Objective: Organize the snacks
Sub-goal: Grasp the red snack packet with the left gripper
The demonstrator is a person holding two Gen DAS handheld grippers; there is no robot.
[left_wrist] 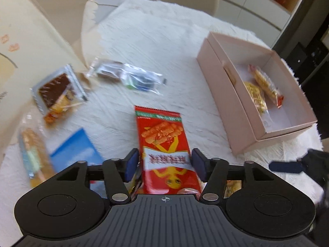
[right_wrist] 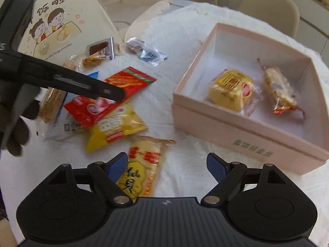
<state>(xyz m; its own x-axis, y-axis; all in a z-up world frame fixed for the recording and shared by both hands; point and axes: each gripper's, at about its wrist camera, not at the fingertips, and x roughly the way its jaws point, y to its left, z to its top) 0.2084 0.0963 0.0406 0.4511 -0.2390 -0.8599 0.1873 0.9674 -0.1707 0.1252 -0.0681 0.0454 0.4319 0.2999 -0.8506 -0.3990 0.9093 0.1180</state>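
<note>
Two snacks already lie in the pink box [right_wrist: 236,123] at the right of the tabletop [right_wrist: 181,47]: a yellow wrapped cake [right_wrist: 232,89] and a long cracker pack [right_wrist: 281,90] beside it. The rest, about eight packets, is still loose on the left. The left gripper [left_wrist: 164,162] is over the red packet [left_wrist: 164,144], its jaws apart with the packet between them; I judge it not yet clamped, though blur makes contact hard to read. The right gripper [right_wrist: 168,164] hangs wide apart and empty over the near orange packet [right_wrist: 144,164]. Beyond lie a yellow bag [right_wrist: 115,127], a chocolate wafer [right_wrist: 100,50] and a clear packet [right_wrist: 148,53]. Most of the sorting remains.
</note>
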